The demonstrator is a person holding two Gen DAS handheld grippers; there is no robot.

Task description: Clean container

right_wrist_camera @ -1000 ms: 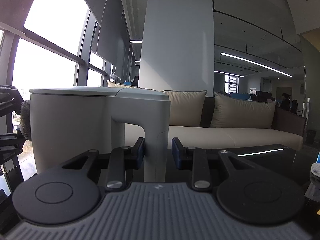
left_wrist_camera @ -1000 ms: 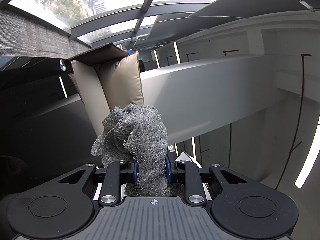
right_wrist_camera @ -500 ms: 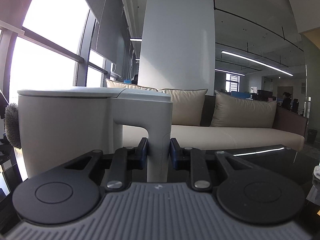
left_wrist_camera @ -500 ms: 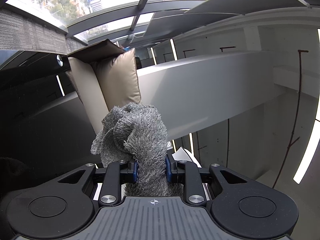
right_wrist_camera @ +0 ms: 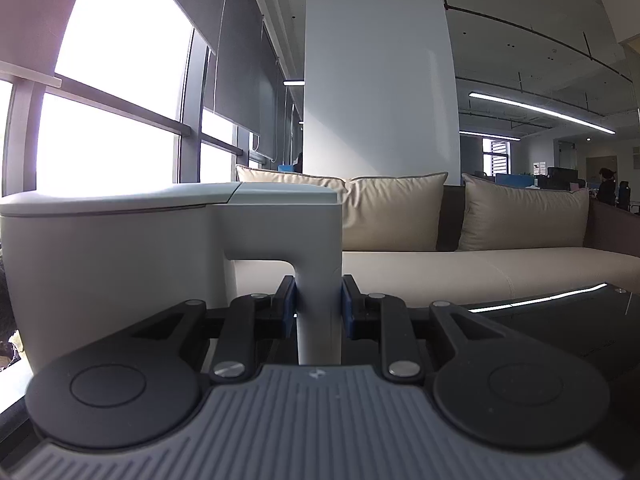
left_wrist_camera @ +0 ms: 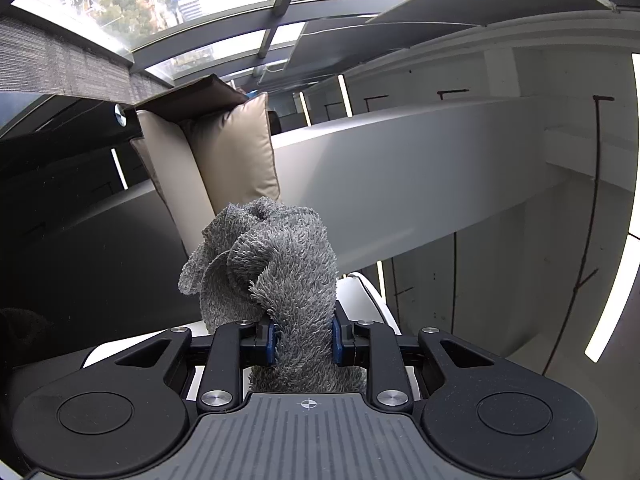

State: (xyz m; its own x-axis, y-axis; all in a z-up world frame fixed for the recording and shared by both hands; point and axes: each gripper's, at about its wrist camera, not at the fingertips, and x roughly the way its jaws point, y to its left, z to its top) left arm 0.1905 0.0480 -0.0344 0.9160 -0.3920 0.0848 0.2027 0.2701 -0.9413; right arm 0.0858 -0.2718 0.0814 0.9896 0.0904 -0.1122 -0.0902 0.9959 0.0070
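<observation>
- Since a second ago the right gripper [right_wrist_camera: 319, 306] has gone from standing apart either side of the container's handle [right_wrist_camera: 319, 280] to pressing on it, both blue pads touching its sides.
- The white container [right_wrist_camera: 120, 256] fills the left of the right wrist view, lid on, upright, in front of the beige sofa [right_wrist_camera: 480, 268]; it now looks steadied for wiping.
- The left gripper [left_wrist_camera: 303, 338] stays clamped on the bunched grey cloth [left_wrist_camera: 280, 276], rolled sideways, with the container's white edge [left_wrist_camera: 368, 296] just beneath; whether cloth touches it is unclear.
</observation>
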